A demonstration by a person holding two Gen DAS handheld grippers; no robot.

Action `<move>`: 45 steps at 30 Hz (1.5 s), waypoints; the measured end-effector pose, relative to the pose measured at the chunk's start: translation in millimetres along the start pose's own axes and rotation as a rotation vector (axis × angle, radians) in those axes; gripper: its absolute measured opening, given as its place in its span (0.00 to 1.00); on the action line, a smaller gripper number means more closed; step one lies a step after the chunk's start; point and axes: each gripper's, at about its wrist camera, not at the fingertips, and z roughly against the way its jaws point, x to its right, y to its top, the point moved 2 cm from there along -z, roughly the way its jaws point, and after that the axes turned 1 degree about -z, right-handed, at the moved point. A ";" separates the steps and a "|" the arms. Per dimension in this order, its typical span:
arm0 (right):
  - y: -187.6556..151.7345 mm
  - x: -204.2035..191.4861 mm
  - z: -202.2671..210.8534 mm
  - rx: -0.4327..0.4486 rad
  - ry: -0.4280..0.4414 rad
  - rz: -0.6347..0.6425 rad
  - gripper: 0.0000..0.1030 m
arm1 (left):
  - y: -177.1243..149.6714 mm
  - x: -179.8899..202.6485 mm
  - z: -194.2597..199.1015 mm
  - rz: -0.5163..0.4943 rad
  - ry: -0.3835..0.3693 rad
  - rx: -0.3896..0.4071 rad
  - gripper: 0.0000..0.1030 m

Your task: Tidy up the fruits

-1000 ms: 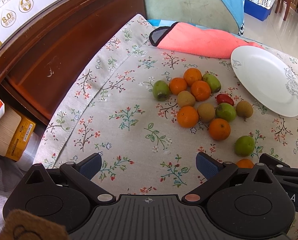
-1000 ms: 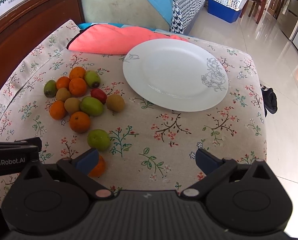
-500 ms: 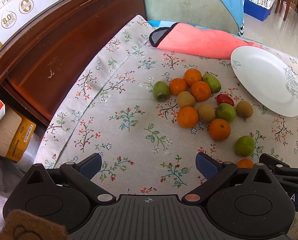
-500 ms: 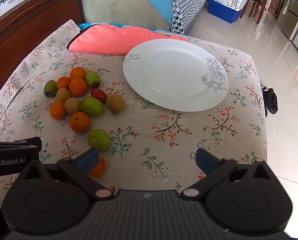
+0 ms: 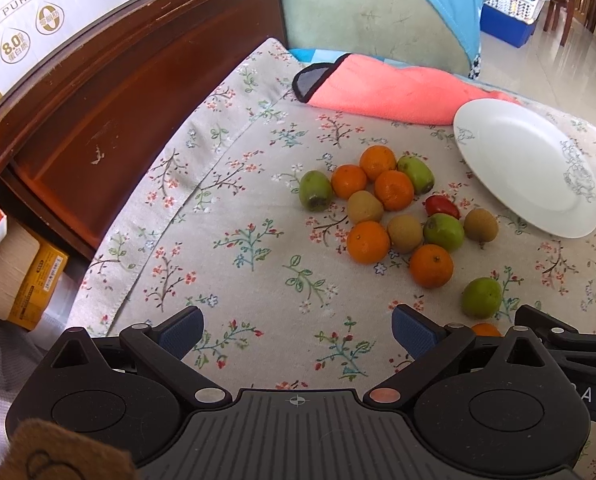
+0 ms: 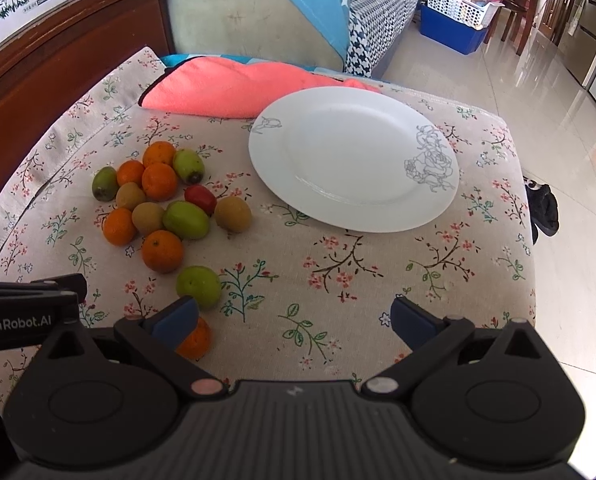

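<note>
White plate sat bare on the floral-cloth tabletop, nothing in it. Fruit pile lay loose just left of it: six oranges, four green fruits, three brown kiwis, one red fruit. Sixth orange showed properly only in the right wrist view, mostly hidden in the left one. Milk carton lettering readable only from the left. Left tongs and right tongs both spread wide, gripping nothing.
</note>
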 end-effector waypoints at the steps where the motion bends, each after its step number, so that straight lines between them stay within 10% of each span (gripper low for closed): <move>1: -0.2 2.0 1.1 0.005 0.009 0.002 0.97 | 0.3 -1.3 0.0 0.007 -0.004 0.006 0.98; 25: -35.6 -2.4 3.6 0.042 0.346 0.135 0.51 | 13.7 -7.2 -3.8 -0.177 -0.115 0.159 0.91; 37: -37.8 -11.9 -10.6 0.042 0.333 0.167 0.38 | 18.0 6.9 -29.6 -0.200 -0.233 0.128 0.72; 45: -37.3 -17.4 -16.2 0.051 0.316 0.185 0.30 | 19.3 12.5 -48.8 -0.186 -0.270 0.080 0.40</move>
